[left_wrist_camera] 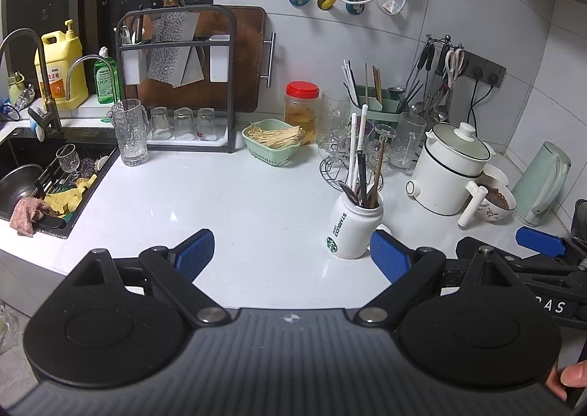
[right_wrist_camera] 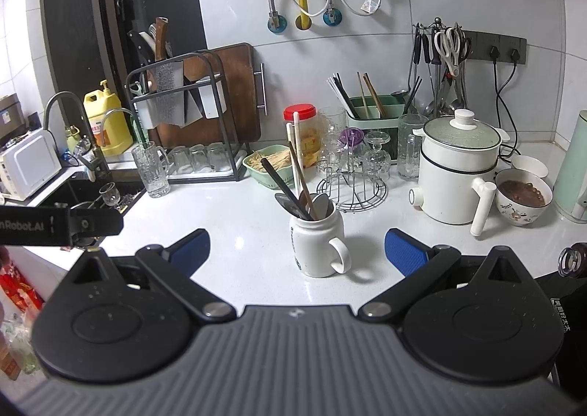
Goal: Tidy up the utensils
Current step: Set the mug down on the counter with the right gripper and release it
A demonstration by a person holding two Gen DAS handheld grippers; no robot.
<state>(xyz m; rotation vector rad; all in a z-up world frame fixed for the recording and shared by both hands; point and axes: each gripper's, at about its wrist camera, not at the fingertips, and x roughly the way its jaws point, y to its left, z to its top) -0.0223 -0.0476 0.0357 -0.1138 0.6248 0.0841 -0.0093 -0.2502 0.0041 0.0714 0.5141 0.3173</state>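
Your left gripper (left_wrist_camera: 291,260) and right gripper (right_wrist_camera: 297,256) look alike: black hinged linkages with silver pivot screws, round black discs and a grey ribbed body bearing a small emblem. Each finger carries a blue textured pad (left_wrist_camera: 194,254), and white lettering marks the side

white countertop (right_wrist_camera: 234,232) | holds mug (right_wrist_camera: 317,243) (utensils inside), electric pot (right_wrist_camera: 453,181), green basket (right_wrist_camera: 269,166)

Left gripper (left_wrist_camera: 291,260) and right gripper (right_wrist_camera: 297,254) level, side by side, fingers (left_wrist_camera: 194,254) spread wide, empty.
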